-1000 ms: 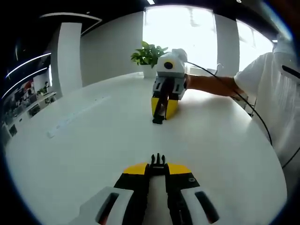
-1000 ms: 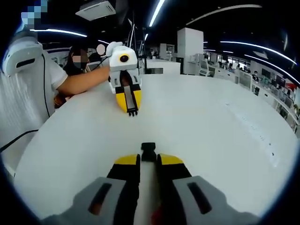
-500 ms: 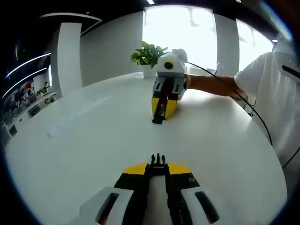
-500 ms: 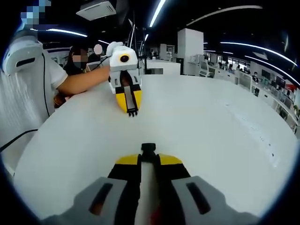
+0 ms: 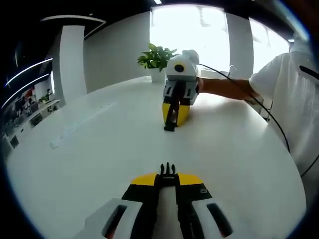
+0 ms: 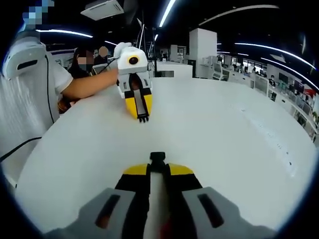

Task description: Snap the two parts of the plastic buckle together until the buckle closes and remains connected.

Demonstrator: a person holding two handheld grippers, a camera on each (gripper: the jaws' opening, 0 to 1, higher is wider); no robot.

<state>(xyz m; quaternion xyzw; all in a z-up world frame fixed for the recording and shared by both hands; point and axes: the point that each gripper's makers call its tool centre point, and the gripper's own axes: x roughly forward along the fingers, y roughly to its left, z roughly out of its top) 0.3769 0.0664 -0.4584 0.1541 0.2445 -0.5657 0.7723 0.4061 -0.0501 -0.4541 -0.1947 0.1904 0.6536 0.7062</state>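
My left gripper (image 5: 168,179) is shut on the black pronged half of the buckle (image 5: 168,169), whose prongs stick out past the yellow tips. Facing it across the white table (image 5: 89,169) is my right gripper (image 5: 172,117), holding the black socket half (image 5: 170,126) just above the tabletop. In the right gripper view, my right gripper (image 6: 158,170) is shut on that socket half (image 6: 158,159). My left gripper (image 6: 139,110) points back at it with the pronged half (image 6: 143,119). A wide gap of table separates the two halves.
A potted plant (image 5: 157,56) stands at the table's far edge. A long pale strip (image 5: 82,122) lies on the table, also seen as a strip (image 6: 269,134) in the right gripper view. A person's arm (image 5: 224,88), white shirt (image 5: 294,99) and a cable (image 5: 261,109) lie along one side.
The grippers have shifted only slightly: in the right gripper view the left gripper sits a little further right and looks a touch nearer. Both stay shut on their buckle halves.
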